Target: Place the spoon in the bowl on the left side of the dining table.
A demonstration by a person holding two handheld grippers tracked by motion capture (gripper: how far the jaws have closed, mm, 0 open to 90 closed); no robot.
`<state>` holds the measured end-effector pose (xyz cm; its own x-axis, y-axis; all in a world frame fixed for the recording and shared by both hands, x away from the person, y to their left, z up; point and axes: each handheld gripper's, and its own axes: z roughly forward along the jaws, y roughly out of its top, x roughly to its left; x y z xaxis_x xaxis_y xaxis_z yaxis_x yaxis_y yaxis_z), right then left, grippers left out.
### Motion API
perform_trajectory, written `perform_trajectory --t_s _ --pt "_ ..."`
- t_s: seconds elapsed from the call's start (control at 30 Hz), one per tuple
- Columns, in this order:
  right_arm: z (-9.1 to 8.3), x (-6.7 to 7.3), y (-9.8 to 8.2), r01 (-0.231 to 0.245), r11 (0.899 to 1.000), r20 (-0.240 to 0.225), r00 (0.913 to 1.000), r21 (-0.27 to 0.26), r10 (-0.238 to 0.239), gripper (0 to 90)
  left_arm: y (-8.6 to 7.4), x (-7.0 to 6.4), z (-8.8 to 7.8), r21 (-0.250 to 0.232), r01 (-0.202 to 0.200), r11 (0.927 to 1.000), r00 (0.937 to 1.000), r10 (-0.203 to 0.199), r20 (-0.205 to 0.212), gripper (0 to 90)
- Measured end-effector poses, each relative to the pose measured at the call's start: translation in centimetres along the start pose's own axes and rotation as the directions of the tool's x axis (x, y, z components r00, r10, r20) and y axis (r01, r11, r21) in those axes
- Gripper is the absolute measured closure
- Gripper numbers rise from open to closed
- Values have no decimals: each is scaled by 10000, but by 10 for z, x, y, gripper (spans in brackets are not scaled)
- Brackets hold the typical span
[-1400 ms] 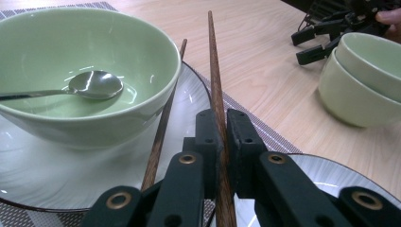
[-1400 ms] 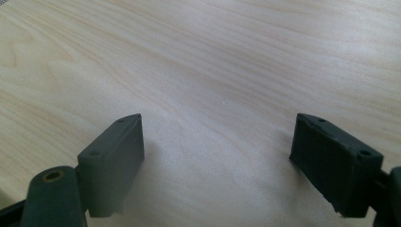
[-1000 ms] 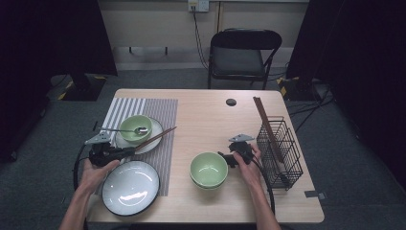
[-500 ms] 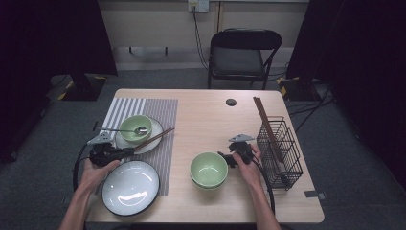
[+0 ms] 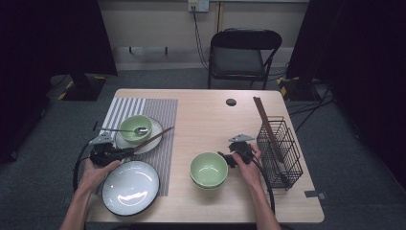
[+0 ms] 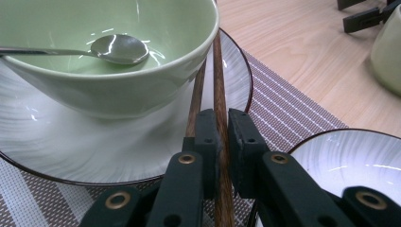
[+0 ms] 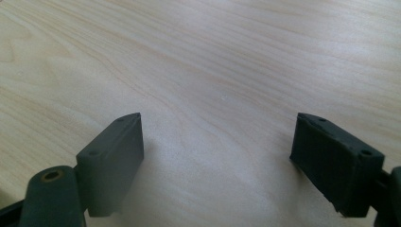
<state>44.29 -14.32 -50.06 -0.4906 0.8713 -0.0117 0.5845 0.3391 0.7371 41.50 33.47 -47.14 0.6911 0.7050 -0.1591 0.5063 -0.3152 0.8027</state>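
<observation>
Chopsticks (image 6: 218,90) lean on white plate (image 6: 94,156) rim beside green bowl (image 6: 108,71), lower ends clamped in left gripper (image 6: 222,130). Right gripper (image 7: 217,156) jaws apart over bare table (image 7: 213,61).

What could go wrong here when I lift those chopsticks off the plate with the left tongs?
The left tongs pinch one chopstick; its mate lies outside the grip and may stay behind or roll off the plate. Both sticks rest against the green bowl, so lifting could nudge it and rattle the spoon. The grip sits near one end, so the stick may pivot.
</observation>
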Motion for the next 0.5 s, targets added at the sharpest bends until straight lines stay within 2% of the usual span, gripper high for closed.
perform_trajectory --t_s 0.3,0.47,0.5 --pt "0 0 0 -2 10000 -11 10000 -9 2 172 -1 0 1 61 47 10000 9999 -47 -118 832" --pt "0 0 0 -1 10000 0 10000 0 1 172 0 0 -1 -3 -61 10000 9999 61 -125 824" --pt "0 0 0 0 10000 1 10000 -1 0 172 0 -1 -2 -49 59 10000 9999 -59 -90 824"
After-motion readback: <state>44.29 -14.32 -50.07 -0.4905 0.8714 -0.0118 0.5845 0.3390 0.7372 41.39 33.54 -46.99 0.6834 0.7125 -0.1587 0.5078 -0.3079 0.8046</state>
